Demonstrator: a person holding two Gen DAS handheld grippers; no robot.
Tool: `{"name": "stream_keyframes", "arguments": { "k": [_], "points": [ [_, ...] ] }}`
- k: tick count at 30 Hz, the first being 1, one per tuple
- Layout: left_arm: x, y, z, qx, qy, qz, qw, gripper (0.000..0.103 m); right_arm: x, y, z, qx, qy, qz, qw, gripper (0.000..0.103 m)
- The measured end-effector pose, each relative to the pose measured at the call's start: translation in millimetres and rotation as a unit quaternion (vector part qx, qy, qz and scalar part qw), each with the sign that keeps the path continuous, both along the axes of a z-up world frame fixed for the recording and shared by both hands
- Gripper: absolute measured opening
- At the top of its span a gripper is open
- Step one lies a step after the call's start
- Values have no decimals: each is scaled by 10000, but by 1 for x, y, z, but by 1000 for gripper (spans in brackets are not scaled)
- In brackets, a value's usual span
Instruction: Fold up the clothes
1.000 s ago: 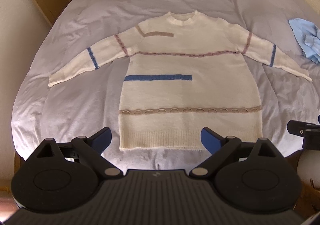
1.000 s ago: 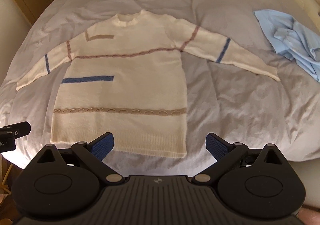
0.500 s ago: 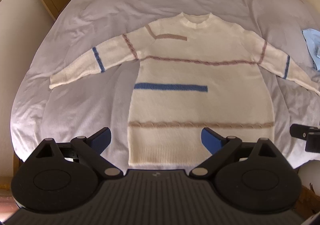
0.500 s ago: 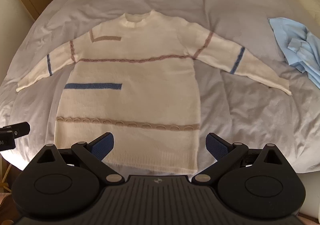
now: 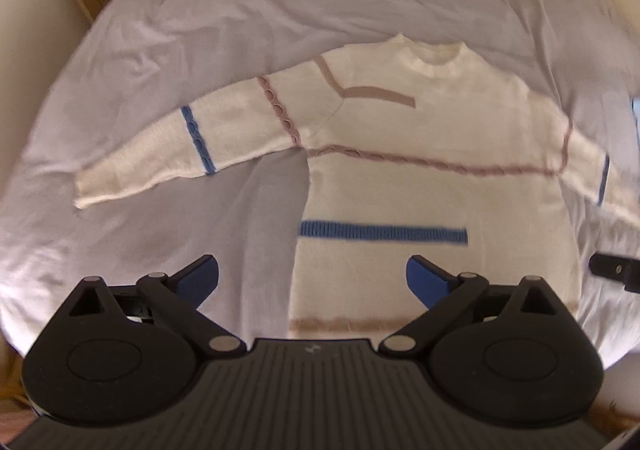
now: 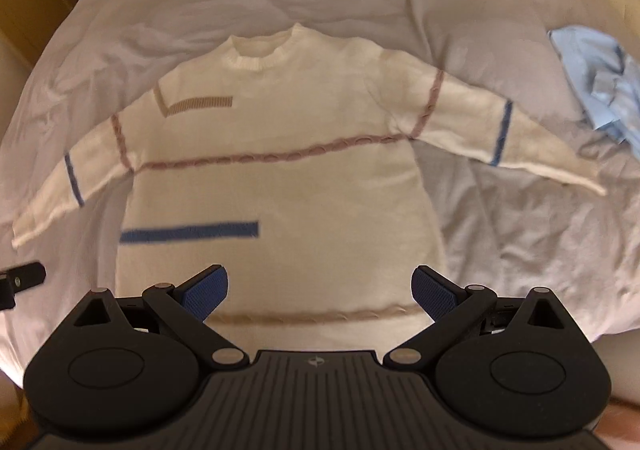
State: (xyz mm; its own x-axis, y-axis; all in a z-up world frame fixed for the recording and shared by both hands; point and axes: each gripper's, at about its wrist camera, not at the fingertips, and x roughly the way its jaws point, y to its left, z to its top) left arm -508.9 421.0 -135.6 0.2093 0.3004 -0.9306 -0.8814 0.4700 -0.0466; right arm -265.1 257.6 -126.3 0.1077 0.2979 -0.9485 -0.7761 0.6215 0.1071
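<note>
White sweater (image 5: pixel 420 170) lies flat on bed (image 5: pixel 240 10), collar away, sleeves spread sideways.

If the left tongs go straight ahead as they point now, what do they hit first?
Probably the white sweater: the open left tongs point at its left body edge, between the hem and the blue stripe. Nothing shows in between, though depth is unclear.

A white sweater (image 5: pixel 420 170) with blue and tan stripes is spread flat, front up, on the grey-sheeted bed (image 5: pixel 280 10), its sleeves stretched outward. The left gripper (image 5: pixel 312 276) is held above the sweater's lower edge, its blue-padded fingers (image 5: pixel 200 278) spread wide with nothing between them.
</note>
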Motion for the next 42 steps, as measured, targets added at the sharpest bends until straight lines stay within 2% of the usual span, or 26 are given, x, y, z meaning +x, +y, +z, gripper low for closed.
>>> {"name": "stream_keyframes", "arguments": {
  "k": [2, 4, 6, 10, 14, 16, 18, 20, 22, 24, 27, 28, 29, 30, 31, 33, 35, 38, 42],
  "points": [
    [-13, 22, -17, -180, -228, 210, 9994, 102, 7, 13, -18, 9, 241, -256, 9994, 101],
    [-41, 47, -48, -522, -605, 735, 9941, 101, 12, 24, -37, -27, 405, -452, 9982, 101],
    [-71, 74, -78, -758, -862, 1335, 9844, 97, 15, 36, -60, -97, 531, -615, 9966, 101],
    [-128, 122, -124, -839, -1260, 2395, 9590, 93, 21, 57, -104, -154, 587, -882, 9943, 100],
    [-175, 161, -152, -702, -1541, 3195, 9324, 93, 28, 78, -140, 134, 776, -1248, 9890, 94],
    [-189, 172, -160, -599, -1615, 3429, 9234, 92, 33, 90, -152, 328, 930, -1425, 9849, 88],
    [-200, 181, -168, -501, -1666, 3628, 9155, 92, 38, 104, -163, 470, 971, -1532, 9823, 87],
    [-212, 190, -176, -404, -1717, 3825, 9070, 84, 40, 119, -171, 481, 938, -1541, 9824, 87],
    [-223, 200, -184, -306, -1766, 4020, 8979, 67, 40, 132, -178, 488, 892, -1474, 9838, 87],
    [-234, 209, -192, -208, -1814, 4212, 8884, 62, 38, 138, -184, 486, 851, -1374, 9857, 87],
    [-251, 222, -204, -60, -1885, 4497, 8731, 60, 36, 140, -193, 445, 870, -1284, 9869, 87],
    [-252, 226, -205, -1, -1869, 4536, 8714, 54, 36, 139, -196, 428, 900, -1279, 9868, 87],
    [-246, 229, -201, 78, -1781, 4472, 8765, 44, 37, 137, -199, 413, 925, -1279, 9866, 87],
    [-240, 232, -197, 158, -1691, 4407, 8814, 14, 38, 135, -201, 409, 935, -1293, 9863, 87],
    [-234, 235, -193, 237, -1602, 4341, 8862, 6, 40, 133, -202, 411, 944, -1305, 9861, 87],
    [-218, 239, -181, 451, -1442, 4146, 8974, 5, 48, 127, -202, 458, 958, -1334, 9854, 86],
    [-185, 233, -148, 927, -1424, 3624, 9164, 5, 58, 121, -198, 524, 927, -1384, 9846, 86],
    [-123, 213, -100, 1320, -1887, 2724, 9342, 5, 77, 108, -191, 654, 841, -1496, 9830, 86],
    [-17, 165, -59, 1287, -2601, 1311, 9479, 5, 107, 82, -180, 851, 733, -1692, 9792, 85]
  ]
}}
